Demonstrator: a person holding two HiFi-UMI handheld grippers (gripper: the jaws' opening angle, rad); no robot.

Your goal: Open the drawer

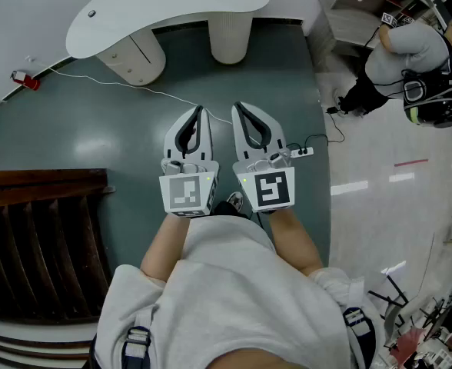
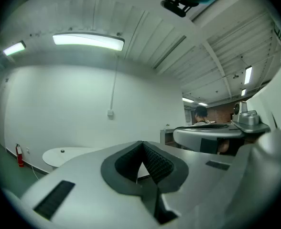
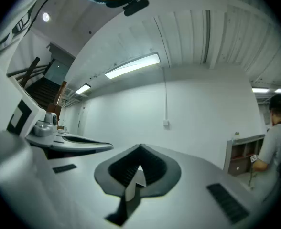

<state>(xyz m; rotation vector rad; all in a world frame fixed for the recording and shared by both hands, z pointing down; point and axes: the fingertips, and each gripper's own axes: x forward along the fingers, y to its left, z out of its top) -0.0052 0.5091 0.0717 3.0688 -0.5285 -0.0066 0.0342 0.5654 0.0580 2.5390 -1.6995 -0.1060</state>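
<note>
the green floor [image 1: 95, 129] fills most of my head view, with dark wooden stairs [image 1: 34, 237] along its left edge. a curved white desk [image 1: 172, 6] stands by the far wall, resting on a round pedestal [image 1: 137, 58] and a ribbed column [image 1: 230, 41]. the drawer [image 1: 126, 56] sits in that pedestal, under the desk's left end. it's small from here, but i think its front lies flush with the curve, closed. a person [image 1: 410, 52] is at the far right, on the pale tiles.

i hold both grippers level and side by side over the floor, aimed toward the desk and well short of it. the left gripper [image 1: 200, 110] has its jaws pressed together with nothing between them. the right gripper [image 1: 236, 106] also has its jaws meeting at the tips, empty. a thin cable [image 1: 134, 85] crosses the floor ahead of them. a red extinguisher [image 1: 24, 79] sits by the wall at left.
</note>
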